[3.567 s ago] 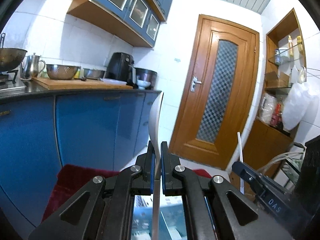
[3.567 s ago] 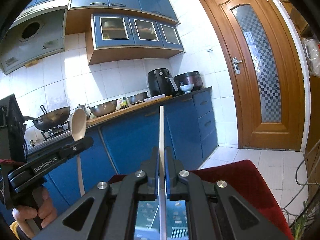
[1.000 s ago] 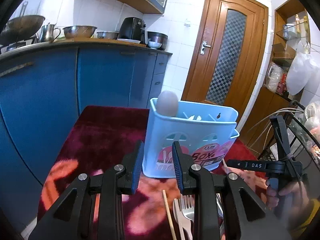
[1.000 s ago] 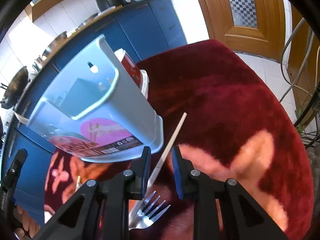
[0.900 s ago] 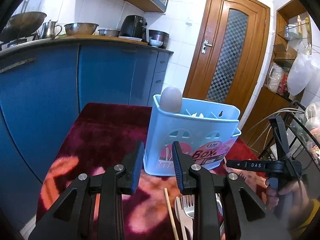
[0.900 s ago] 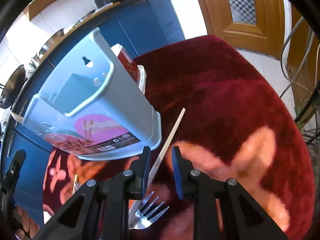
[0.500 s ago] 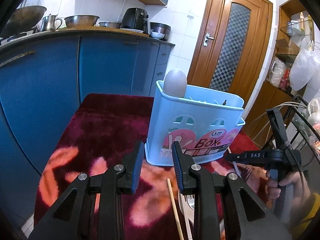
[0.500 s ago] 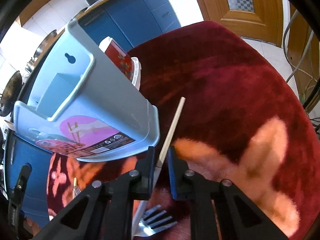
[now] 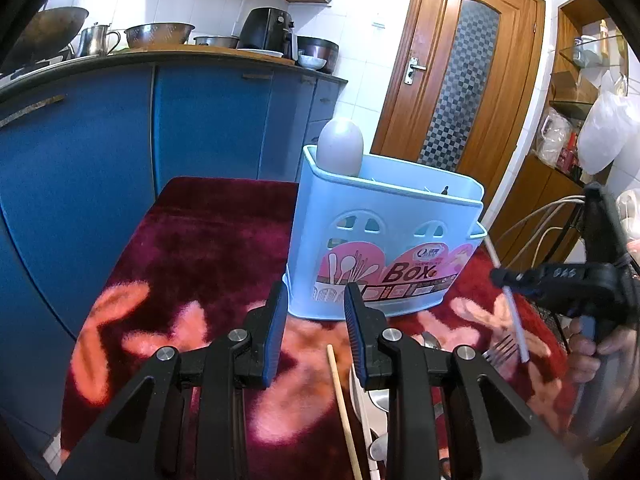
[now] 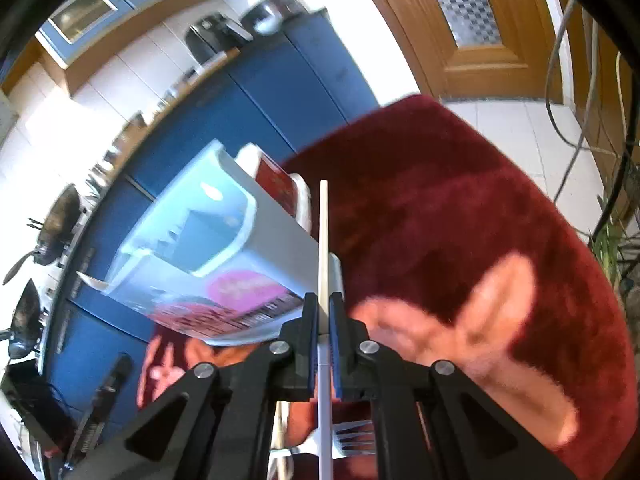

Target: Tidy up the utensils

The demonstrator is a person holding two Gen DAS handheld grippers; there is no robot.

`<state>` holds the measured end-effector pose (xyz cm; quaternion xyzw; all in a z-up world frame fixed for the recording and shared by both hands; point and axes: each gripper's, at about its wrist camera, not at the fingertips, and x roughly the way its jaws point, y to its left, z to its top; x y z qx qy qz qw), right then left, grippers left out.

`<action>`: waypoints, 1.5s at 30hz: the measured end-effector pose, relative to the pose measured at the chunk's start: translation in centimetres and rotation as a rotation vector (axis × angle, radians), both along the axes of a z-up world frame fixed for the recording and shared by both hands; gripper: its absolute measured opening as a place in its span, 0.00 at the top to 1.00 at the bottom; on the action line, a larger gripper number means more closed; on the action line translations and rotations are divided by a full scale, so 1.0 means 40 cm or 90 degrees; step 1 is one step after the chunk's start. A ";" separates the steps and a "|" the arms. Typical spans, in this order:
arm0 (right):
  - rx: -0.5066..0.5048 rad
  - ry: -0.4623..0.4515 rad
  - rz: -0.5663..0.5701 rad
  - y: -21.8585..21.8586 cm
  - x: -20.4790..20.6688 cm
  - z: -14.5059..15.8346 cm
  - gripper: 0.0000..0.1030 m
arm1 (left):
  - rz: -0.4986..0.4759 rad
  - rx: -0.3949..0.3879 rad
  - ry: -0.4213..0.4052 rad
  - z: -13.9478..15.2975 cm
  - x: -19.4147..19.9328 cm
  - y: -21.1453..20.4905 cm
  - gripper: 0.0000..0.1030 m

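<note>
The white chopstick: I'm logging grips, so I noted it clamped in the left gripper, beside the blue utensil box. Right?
Not quite. The white chopstick is clamped in the right gripper, beside the blue utensil box, as the right wrist view shows. The left gripper has nothing between its jaws.

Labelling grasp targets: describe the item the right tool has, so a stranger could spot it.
Find the light blue utensil box standing on the dark red cloth. Just to its right, the right tool is shut on a thin white chopstick, its tip near the box's corner. Unlike the tan wooden chopstick and fork lying on the cloth, it is white and lifted.
</note>
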<state>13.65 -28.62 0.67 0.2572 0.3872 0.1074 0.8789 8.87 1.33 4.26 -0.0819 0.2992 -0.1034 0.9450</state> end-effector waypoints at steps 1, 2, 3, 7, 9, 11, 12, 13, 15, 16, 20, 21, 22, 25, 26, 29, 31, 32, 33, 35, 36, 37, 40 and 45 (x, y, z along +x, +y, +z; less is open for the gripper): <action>-0.002 -0.014 0.000 0.008 -0.004 0.010 0.93 | 0.000 0.000 0.001 -0.001 0.000 0.000 0.72; -0.005 -0.029 -0.002 0.008 -0.009 0.024 0.93 | 0.000 0.000 0.002 -0.002 0.001 -0.001 0.72; -0.007 -0.047 -0.003 0.008 -0.015 0.038 0.93 | 0.000 0.001 0.003 -0.003 0.002 -0.002 0.72; -0.028 -0.128 -0.006 0.030 -0.032 0.099 0.93 | 0.001 0.003 0.007 -0.004 0.003 -0.004 0.72; -0.038 -0.168 -0.005 0.045 -0.033 0.125 0.93 | 0.001 0.003 0.009 -0.005 0.006 -0.006 0.72; -0.045 -0.201 -0.003 0.055 -0.023 0.146 0.93 | 0.001 0.003 0.012 -0.007 0.011 -0.005 0.72; -0.050 -0.220 -0.003 0.063 -0.018 0.156 0.93 | 0.001 0.003 0.014 -0.009 0.014 -0.006 0.72; -0.056 -0.244 -0.001 0.074 -0.013 0.166 0.93 | 0.002 0.004 0.016 -0.011 0.016 -0.007 0.72; -0.070 -0.271 -0.001 0.084 -0.006 0.176 0.93 | 0.002 0.005 0.018 -0.016 0.019 -0.007 0.72; -0.084 -0.288 -0.001 0.096 0.000 0.182 0.93 | 0.001 0.006 0.020 -0.018 0.021 -0.008 0.72; -0.140 -0.346 -0.005 0.131 0.019 0.197 0.93 | 0.002 0.007 0.026 -0.028 0.030 -0.010 0.72; -0.150 -0.357 -0.005 0.140 0.027 0.200 0.93 | 0.003 0.007 0.028 -0.032 0.033 -0.009 0.72; -0.157 -0.369 -0.004 0.150 0.038 0.203 0.93 | 0.004 0.006 0.030 -0.035 0.036 -0.008 0.72; -0.172 -0.395 -0.005 0.174 0.069 0.202 0.93 | 0.005 0.004 0.037 -0.044 0.044 -0.005 0.72; -0.174 -0.399 -0.005 0.179 0.075 0.201 0.93 | 0.005 0.004 0.040 -0.048 0.048 -0.005 0.72; -0.196 -0.424 -0.011 0.201 0.101 0.186 0.93 | 0.005 0.003 0.045 -0.056 0.054 -0.005 0.72; -0.219 -0.435 -0.011 0.215 0.112 0.173 0.93 | 0.004 0.002 0.048 -0.062 0.057 -0.004 0.72; -0.230 -0.438 -0.011 0.221 0.116 0.166 0.93 | 0.003 0.001 0.049 -0.065 0.058 -0.003 0.72; -0.238 -0.442 -0.009 0.226 0.119 0.158 0.93 | 0.003 0.000 0.050 -0.067 0.059 -0.002 0.72; -0.247 -0.444 -0.002 0.233 0.119 0.141 0.93 | 0.003 -0.003 0.052 -0.070 0.062 0.000 0.72; -0.253 -0.446 0.000 0.236 0.118 0.132 0.93 | 0.003 -0.004 0.053 -0.072 0.064 0.001 0.72; -0.256 -0.448 0.001 0.237 0.114 0.125 0.93 | 0.003 -0.005 0.054 -0.073 0.066 0.002 0.72; -0.261 -0.449 0.007 0.238 0.106 0.109 0.93 | 0.002 -0.009 0.056 -0.076 0.068 0.003 0.72; -0.268 -0.434 0.023 0.237 0.094 0.092 0.93 | 0.004 -0.010 0.058 -0.080 0.071 0.006 0.72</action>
